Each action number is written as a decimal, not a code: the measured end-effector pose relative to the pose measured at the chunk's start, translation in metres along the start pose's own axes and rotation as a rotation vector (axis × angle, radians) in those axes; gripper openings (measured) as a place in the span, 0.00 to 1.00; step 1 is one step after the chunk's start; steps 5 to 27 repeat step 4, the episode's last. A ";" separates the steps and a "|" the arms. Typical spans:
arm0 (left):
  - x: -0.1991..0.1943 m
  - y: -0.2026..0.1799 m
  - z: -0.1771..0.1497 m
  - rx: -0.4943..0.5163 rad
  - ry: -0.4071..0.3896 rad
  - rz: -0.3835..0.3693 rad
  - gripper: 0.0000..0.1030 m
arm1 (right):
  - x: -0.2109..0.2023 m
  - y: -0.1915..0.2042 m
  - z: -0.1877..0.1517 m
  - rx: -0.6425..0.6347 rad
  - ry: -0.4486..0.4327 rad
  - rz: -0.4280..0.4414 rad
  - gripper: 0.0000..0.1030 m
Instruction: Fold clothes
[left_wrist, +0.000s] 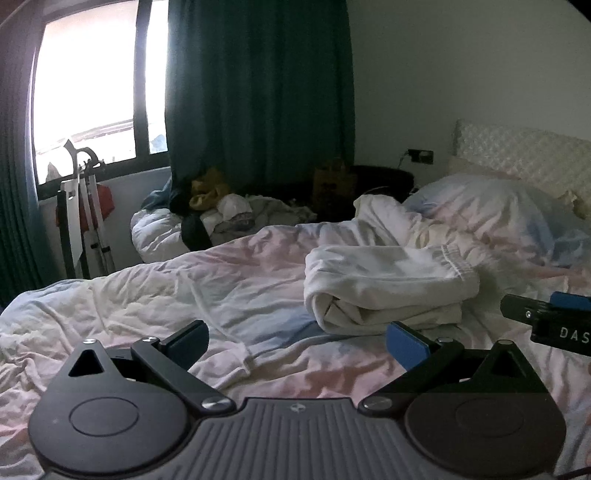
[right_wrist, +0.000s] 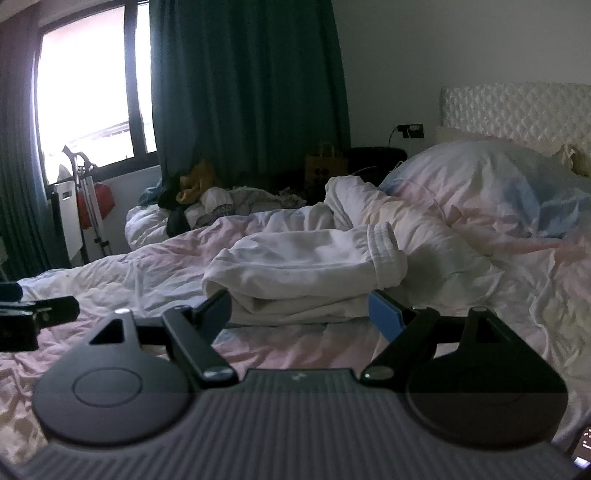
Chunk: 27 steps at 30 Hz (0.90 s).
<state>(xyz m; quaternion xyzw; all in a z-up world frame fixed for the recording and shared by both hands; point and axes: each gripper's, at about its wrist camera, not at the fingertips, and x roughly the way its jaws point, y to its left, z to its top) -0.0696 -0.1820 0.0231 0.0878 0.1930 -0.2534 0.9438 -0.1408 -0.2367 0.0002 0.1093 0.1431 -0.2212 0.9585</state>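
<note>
1. White garment (right_wrist: 295, 273) sits folded in a bundle on the rumpled duvet (left_wrist: 184, 295), pretty much done.
2. Right gripper (right_wrist: 299, 314) is spread wide just in front of it, holding nothing.
3. Left gripper (left_wrist: 295, 341) is wide open too, off to the bundle's left.
4. Next is probably a last tidy-up fold, or setting the bundle aside.

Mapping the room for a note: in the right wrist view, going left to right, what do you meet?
Window → green curtain → paper bag → wall socket → headboard.
</note>
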 end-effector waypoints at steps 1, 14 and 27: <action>0.000 0.001 0.000 -0.004 0.000 -0.005 1.00 | 0.000 0.000 0.000 0.001 0.000 0.000 0.81; -0.001 0.003 0.000 -0.008 0.000 -0.004 1.00 | 0.000 0.001 0.000 -0.001 0.001 0.000 0.81; -0.001 0.003 0.000 -0.008 0.000 -0.004 1.00 | 0.000 0.001 0.000 -0.001 0.001 0.000 0.81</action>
